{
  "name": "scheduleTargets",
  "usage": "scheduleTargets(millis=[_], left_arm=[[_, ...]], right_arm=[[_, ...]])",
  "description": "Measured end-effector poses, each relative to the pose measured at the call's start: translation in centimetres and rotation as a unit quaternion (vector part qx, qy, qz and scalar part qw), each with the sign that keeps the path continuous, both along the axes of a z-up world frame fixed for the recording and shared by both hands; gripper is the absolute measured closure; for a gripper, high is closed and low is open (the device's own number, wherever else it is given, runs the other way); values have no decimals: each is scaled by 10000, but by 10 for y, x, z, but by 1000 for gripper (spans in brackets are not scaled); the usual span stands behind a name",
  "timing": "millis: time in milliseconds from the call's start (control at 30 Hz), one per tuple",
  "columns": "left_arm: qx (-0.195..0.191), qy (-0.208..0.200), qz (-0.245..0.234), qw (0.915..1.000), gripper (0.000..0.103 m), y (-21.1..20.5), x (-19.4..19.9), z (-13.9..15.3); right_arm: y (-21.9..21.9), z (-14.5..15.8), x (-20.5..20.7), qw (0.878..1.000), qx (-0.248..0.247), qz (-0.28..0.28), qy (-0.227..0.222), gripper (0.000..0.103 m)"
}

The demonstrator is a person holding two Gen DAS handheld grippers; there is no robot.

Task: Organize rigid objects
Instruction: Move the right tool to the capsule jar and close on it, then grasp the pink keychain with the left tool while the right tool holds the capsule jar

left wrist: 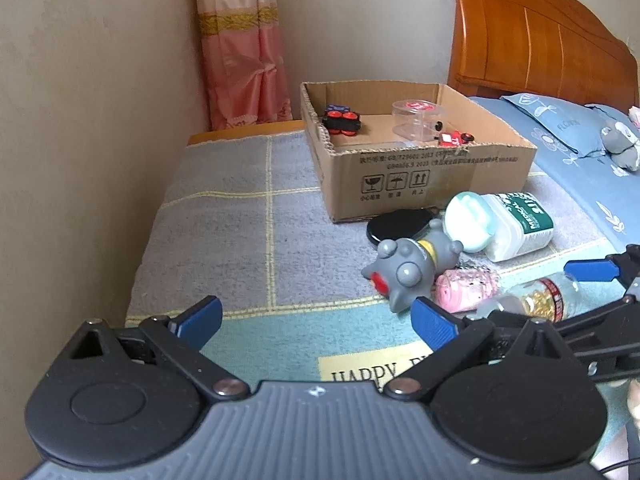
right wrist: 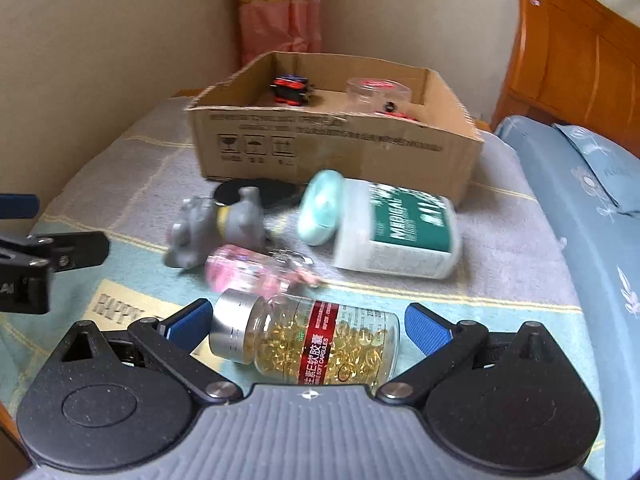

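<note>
A clear capsule bottle (right wrist: 312, 344) with a silver cap lies on its side between the blue pads of my open right gripper (right wrist: 308, 324); the pads stand apart from it. It also shows in the left wrist view (left wrist: 540, 298). Beyond it lie a pink item (right wrist: 244, 272), a grey toy figure (right wrist: 224, 228), a white medical bottle (right wrist: 392, 232) and a black disc (right wrist: 256, 190). A cardboard box (right wrist: 336, 148) holds toy cars and a clear jar. My left gripper (left wrist: 316, 320) is open and empty over the blanket.
The items lie on a checked blanket (left wrist: 240, 220) on a bed. A wall runs along the left. A wooden headboard (left wrist: 540, 40) and blue pillow (left wrist: 560, 128) are at the right. A pink curtain (left wrist: 244, 48) hangs behind the box.
</note>
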State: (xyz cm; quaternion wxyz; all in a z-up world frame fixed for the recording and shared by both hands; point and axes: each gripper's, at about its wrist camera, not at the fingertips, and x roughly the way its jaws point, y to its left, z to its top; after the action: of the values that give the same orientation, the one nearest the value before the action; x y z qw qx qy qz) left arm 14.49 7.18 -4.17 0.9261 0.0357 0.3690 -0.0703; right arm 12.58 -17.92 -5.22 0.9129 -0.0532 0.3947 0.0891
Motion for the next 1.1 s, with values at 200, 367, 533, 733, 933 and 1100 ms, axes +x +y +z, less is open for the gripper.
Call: scheduleTargets(millis=[200, 367, 533, 733, 933, 1100], left_arm=[[-67, 43, -142, 9999, 3, -11, 3, -2], [-139, 119, -345, 9992, 3, -25, 5, -4], [-115, 159, -539, 9984, 3, -44, 7, -7], [-186, 246, -773, 9965, 3, -66, 9, -12], [-344, 323, -909, 9947, 18, -83, 13, -16], [-360, 571, -848, 9941, 27, -96, 22, -25]], right_arm=[[-28, -5, 4, 9995, -51, -288, 84, 0], [-51, -16, 7, 9987, -69, -474, 192, 0], [-69, -28, 10, 9984, -61, -500, 255, 0], [-75, -32, 7, 9998, 15, -216, 30, 0], [-83, -34, 1, 9997, 68, 153, -190, 0], [-90, -36, -3, 9987, 108, 390, -312, 0]])
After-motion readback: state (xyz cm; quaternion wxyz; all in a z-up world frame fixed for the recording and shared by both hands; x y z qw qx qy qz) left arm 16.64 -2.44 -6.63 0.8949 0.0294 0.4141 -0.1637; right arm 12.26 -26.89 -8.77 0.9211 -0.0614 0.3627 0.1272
